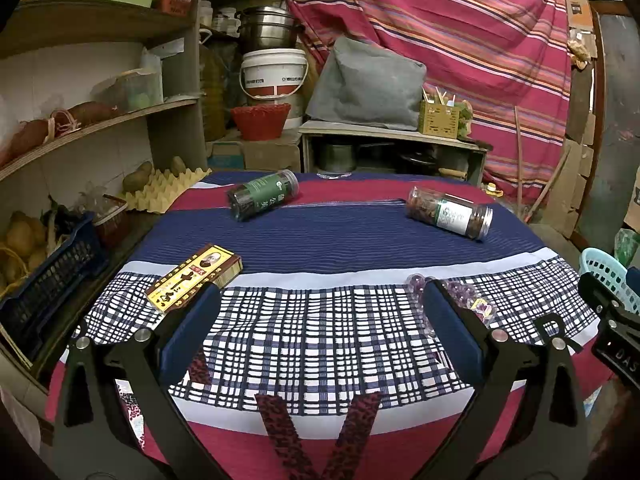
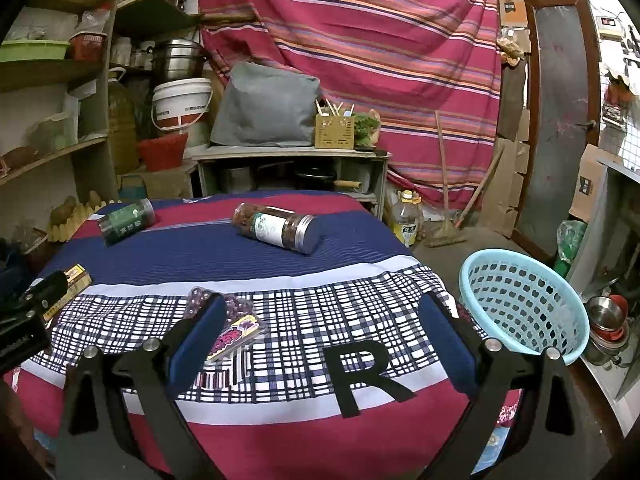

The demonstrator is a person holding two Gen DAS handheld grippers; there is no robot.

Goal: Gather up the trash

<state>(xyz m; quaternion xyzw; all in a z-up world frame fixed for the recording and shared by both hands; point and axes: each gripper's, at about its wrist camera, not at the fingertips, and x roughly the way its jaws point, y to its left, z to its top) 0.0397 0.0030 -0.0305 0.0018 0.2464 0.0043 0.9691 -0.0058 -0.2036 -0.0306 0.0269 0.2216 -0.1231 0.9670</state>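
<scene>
On the cloth-covered table [image 1: 320, 236] lie two clear jars: a green-labelled jar [image 1: 263, 194] [image 2: 127, 221] at the far left and a jar of reddish contents [image 1: 450, 212] [image 2: 279, 227] at the far right. A yellow box [image 1: 195, 277] [image 2: 69, 286] lies near the left edge. A clear purple candy packet [image 2: 232, 322] [image 1: 460, 300] rests by the front. My left gripper [image 1: 320, 312] hovers open over the checked cloth, nothing between its fingers. My right gripper [image 2: 324, 320] is open too, its left finger just over the packet. A light blue basket [image 2: 524, 304] [image 1: 608, 276] stands off the table's right side.
Shelves with baskets, potatoes and an egg tray [image 1: 160, 192] line the left. Behind the table are a low cabinet [image 1: 392, 148], a white bucket [image 1: 274, 72], a grey bag and a striped red curtain. A broom and an oil bottle [image 2: 408, 216] stand on the floor at right.
</scene>
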